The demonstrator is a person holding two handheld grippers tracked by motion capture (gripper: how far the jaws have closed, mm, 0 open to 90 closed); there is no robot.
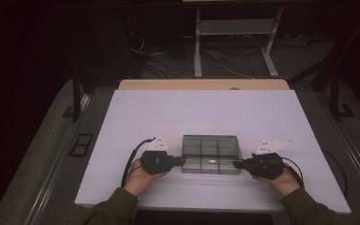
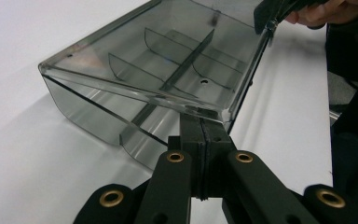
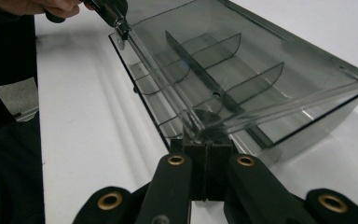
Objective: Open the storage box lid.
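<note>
On white table [image 1: 168, 112], L gripper [image 1: 180, 161] & R gripper [image 1: 236, 163] jaws clamped on clear box [image 1: 211, 145] lid edge (bare board around).

The box [image 2: 168, 60] looks like smoky see-through plastic, glossy and smooth. Bench [image 1: 168, 112] top is a matt white sheet. Each hand-held gripper [image 2: 200, 122] is matt black with brassy metal rivets.

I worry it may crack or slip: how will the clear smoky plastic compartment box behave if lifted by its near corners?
The clear smoky plastic compartment box looks rigid, so it should lift without sagging. With no contents visible, it is probably light. Its glossy thin lid edge, pinched by the left gripper and right gripper, may slip or flex open.
</note>
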